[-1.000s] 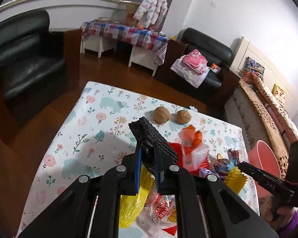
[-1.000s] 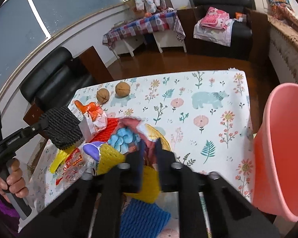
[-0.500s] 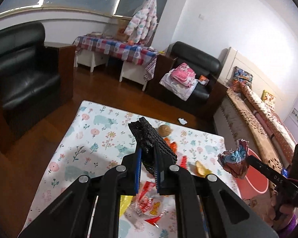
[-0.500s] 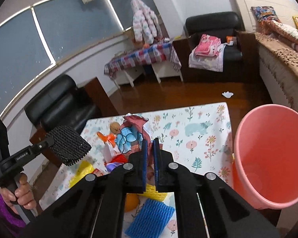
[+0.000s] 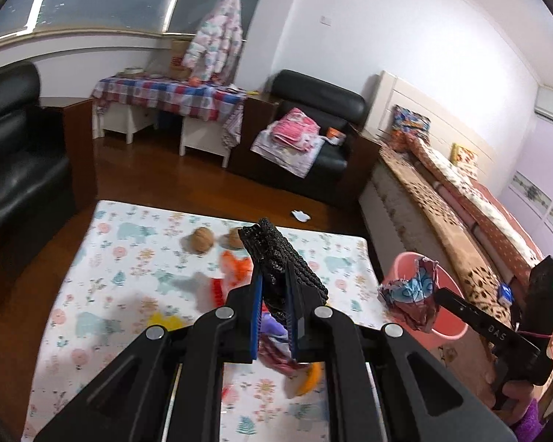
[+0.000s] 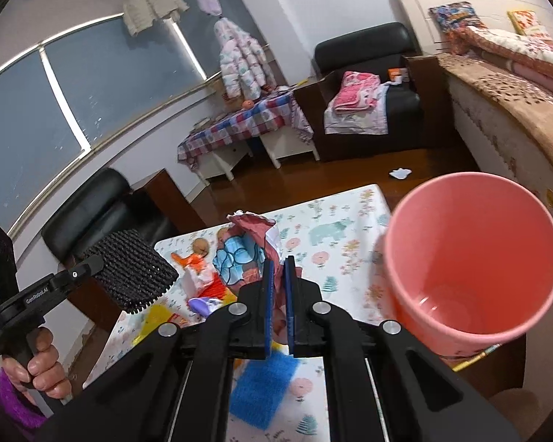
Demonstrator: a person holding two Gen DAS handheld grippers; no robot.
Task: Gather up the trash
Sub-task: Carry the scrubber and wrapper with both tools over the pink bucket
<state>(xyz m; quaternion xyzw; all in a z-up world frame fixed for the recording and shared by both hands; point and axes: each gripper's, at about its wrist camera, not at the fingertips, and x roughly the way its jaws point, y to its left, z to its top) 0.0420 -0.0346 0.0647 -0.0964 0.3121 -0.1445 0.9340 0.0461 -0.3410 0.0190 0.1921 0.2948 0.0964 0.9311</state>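
My left gripper [image 5: 274, 276] is shut on a black foam net sleeve [image 5: 282, 254] and holds it up above the table; the same sleeve [image 6: 131, 270] shows at the left of the right wrist view. My right gripper [image 6: 280, 263] is shut on a crumpled dark red and blue wrapper [image 6: 245, 254], lifted off the table. From the left wrist view that wrapper [image 5: 411, 294] hangs in front of the pink bucket [image 5: 448, 326]. The bucket [image 6: 472, 269] stands open-mouthed just right of the table, with only its bare inside showing.
The flower-print table [image 5: 103, 294] still carries two walnuts [image 5: 202, 238], orange scraps [image 5: 236, 263], yellow and red wrappers [image 6: 158, 313] and a blue foam net [image 6: 263, 392]. A bed [image 5: 461, 213] runs along the right. A hand [image 6: 37, 364] holds the left gripper's handle.
Both grippers have risen from the trash pile with their pieces. The right one has carried the wrapper rightward toward the pink bucket, which now looms larger in its view.
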